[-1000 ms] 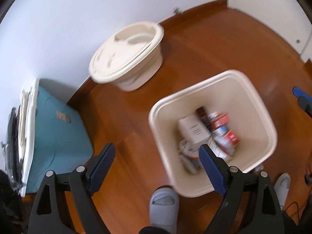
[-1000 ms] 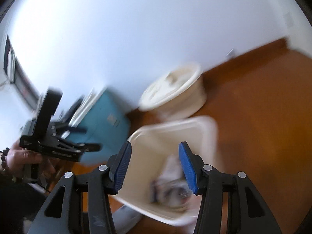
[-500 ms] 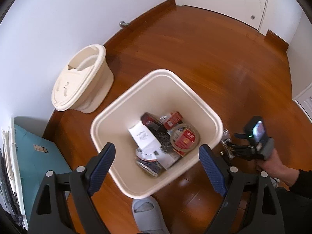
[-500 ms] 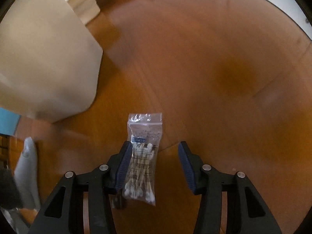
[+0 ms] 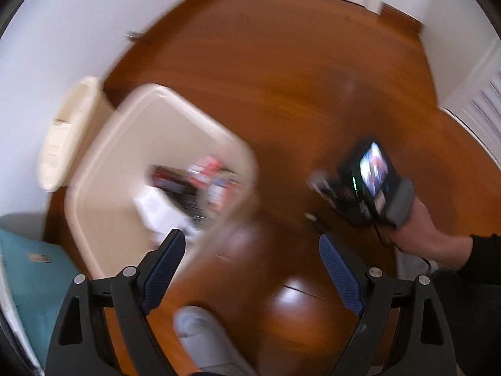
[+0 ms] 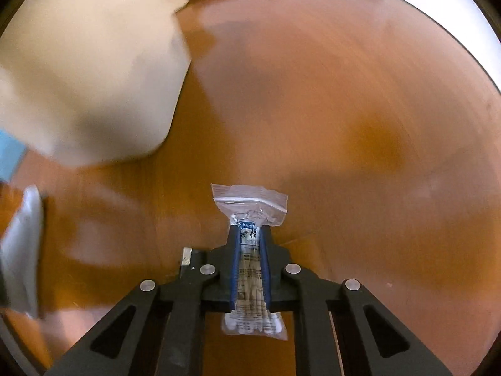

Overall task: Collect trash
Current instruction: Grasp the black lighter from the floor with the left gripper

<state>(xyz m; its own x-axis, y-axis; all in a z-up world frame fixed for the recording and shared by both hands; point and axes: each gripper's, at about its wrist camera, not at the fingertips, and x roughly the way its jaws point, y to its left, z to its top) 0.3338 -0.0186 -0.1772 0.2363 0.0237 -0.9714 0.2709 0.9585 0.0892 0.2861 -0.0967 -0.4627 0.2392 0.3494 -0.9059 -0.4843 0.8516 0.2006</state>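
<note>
right gripper (image 6: 250, 252): pressed together on a clear zip bag of cotton swabs (image 6: 250, 228), pinching it around the middle; the zip end sticks out past the tips, the swab end hangs behind them.
bag position: held above the wood floor (image 6: 344, 109); can't tell whether it touches the boards (no shadow gap readable through the blur).
left gripper (image 5: 252, 269): fingers spread wide, nothing between them, hanging over the floor beside the bin.
slipper (image 5: 200, 332): grey, just below the left gripper, near the bin's front corner.
trash bin (image 5: 103, 163): cream, open top, no lid on. It already holds several pieces (boxes, wrappers, something red), all blurred.
bin from right view: its outer wall (image 6: 87, 62) fills the upper left, near the bag but apart from it.
lid-like tub (image 5: 62, 131): cream, against the wall behind the bin.
teal box (image 5: 28, 269): left of the bin, at the edge.
progress: well along, judging by the trash already in the bin.
in hand: swab bag gripped, not yet over the bin.
left to do: carry it across to the opening and let go; no other loose trash visible on the floor shown.
</note>
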